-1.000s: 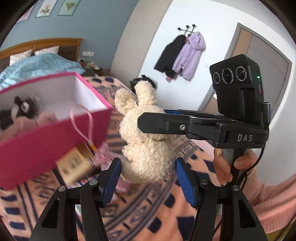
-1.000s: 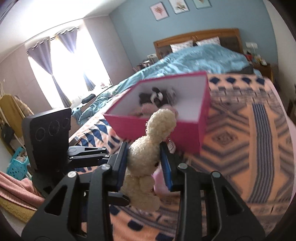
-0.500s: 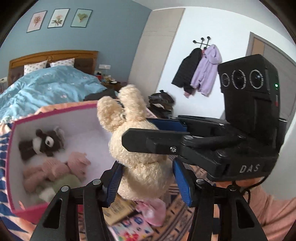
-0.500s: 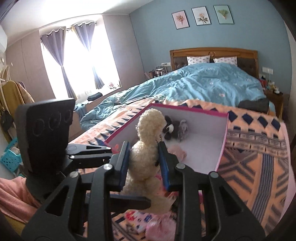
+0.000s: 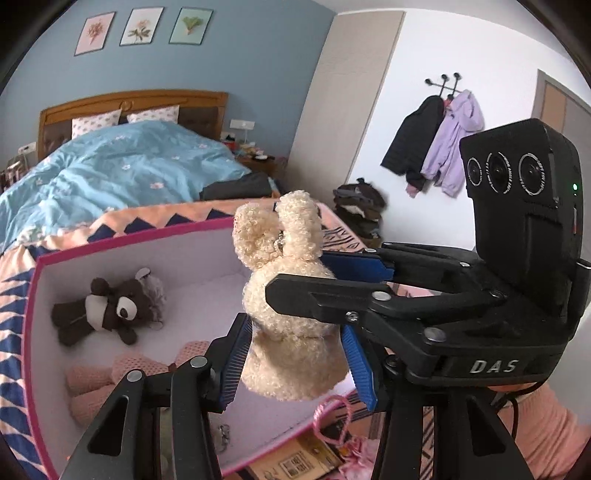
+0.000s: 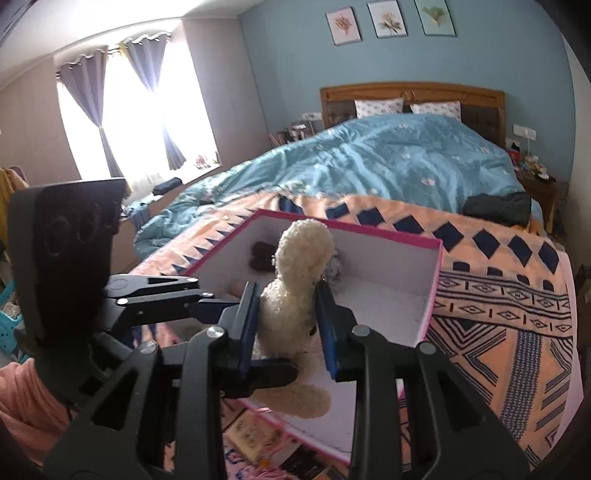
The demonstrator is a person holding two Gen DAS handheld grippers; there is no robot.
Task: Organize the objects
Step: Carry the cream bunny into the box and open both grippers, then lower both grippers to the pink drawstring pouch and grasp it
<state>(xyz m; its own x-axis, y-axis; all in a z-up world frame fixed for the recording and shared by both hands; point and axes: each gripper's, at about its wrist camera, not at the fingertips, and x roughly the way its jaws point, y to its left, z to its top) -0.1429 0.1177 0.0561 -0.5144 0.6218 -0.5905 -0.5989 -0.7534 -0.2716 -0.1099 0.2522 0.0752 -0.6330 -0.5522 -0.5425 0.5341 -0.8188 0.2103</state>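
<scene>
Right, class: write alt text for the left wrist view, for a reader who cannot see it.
A cream plush rabbit hangs above an open pink box on a patterned bedspread, gripped by the right gripper, with the left gripper's closing jaws either side of its lower body. A dark plush bear and a pink plush lie inside.

Blue duvet (image 6: 388,162), coats on hooks (image 5: 436,144), three framed prints (image 5: 142,29)

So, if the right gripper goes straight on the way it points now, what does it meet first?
Probably the white inside of the pink cardboard box. The right gripper, shut on the cream curly plush rabbit, points down into it; depth is unclear.
</scene>
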